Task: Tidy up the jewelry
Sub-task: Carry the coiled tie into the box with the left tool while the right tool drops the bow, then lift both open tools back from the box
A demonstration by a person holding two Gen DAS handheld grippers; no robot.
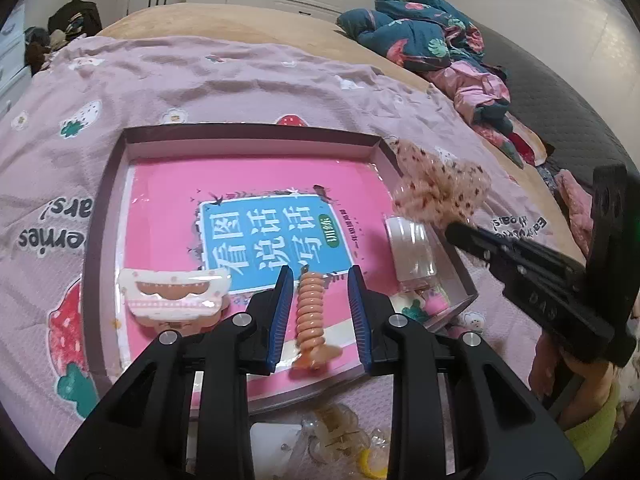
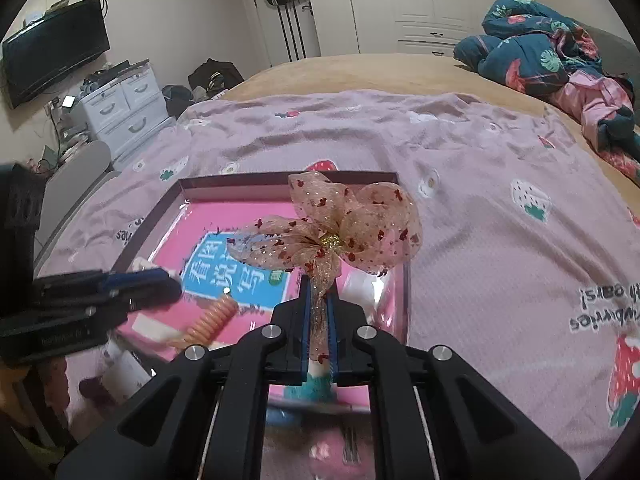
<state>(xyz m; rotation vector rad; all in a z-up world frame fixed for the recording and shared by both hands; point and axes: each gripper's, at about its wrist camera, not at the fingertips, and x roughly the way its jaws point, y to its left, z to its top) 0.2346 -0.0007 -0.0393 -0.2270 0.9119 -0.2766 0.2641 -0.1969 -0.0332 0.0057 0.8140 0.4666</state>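
My right gripper (image 2: 320, 280) is shut on the ribbon tail of a sheer peach bow (image 2: 336, 232) with red specks. It holds the bow up over the right side of a shallow box tray (image 2: 280, 178). The left wrist view shows that bow (image 1: 440, 192) at the tip of the right gripper (image 1: 450, 226). My left gripper (image 1: 320, 270) hangs low over the tray, shut on nothing, with a narrow slit between its blue pads. An orange spiral hair tie (image 1: 310, 312) lies on the pink book (image 1: 168, 208) below that slit. A cream claw clip (image 1: 172, 296) sits left of it.
The tray rests on a pink strawberry-print sheet (image 2: 500, 160) on a bed. A clear plastic case (image 1: 412, 256) lies at the tray's right side. Loose yellowish clips (image 1: 336, 428) lie on the sheet before the tray. Bundled quilts (image 2: 540, 48) sit far right, and white drawers (image 2: 120, 108) stand left.
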